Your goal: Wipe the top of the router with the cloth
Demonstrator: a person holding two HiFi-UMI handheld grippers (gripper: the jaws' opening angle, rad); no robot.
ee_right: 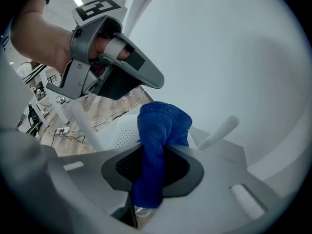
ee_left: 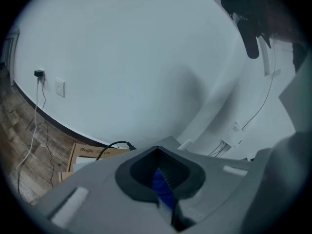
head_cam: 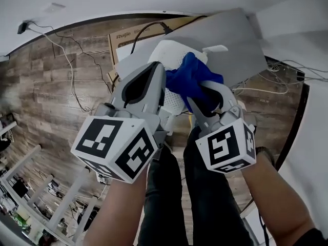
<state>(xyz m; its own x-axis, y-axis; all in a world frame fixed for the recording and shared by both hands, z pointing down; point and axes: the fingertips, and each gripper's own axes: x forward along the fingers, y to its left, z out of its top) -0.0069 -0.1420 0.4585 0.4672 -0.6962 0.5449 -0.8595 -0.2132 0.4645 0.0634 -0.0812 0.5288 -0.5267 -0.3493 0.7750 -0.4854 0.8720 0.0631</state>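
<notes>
A white router (head_cam: 171,53) with a perforated top lies on a grey board (head_cam: 233,40). One antenna (head_cam: 215,48) sticks out to its right. My right gripper (head_cam: 205,99) is shut on a blue cloth (head_cam: 192,78), and the cloth's bunched end rests on the router's near right part. In the right gripper view the cloth (ee_right: 156,145) runs up between the jaws onto the router (ee_right: 122,136). My left gripper (head_cam: 154,68) hangs over the router's left edge, jaws together, nothing seen in them. Its own view shows only a sliver of cloth (ee_left: 160,184) and router (ee_left: 165,209).
A brown cardboard box (head_cam: 128,35) lies under the board's far left, with a black cable (head_cam: 146,29) running over it. More cables trail across the wooden floor (head_cam: 46,96) and at the right. The person's legs (head_cam: 205,188) stand right below the grippers. A white wall (ee_left: 146,57) is close behind.
</notes>
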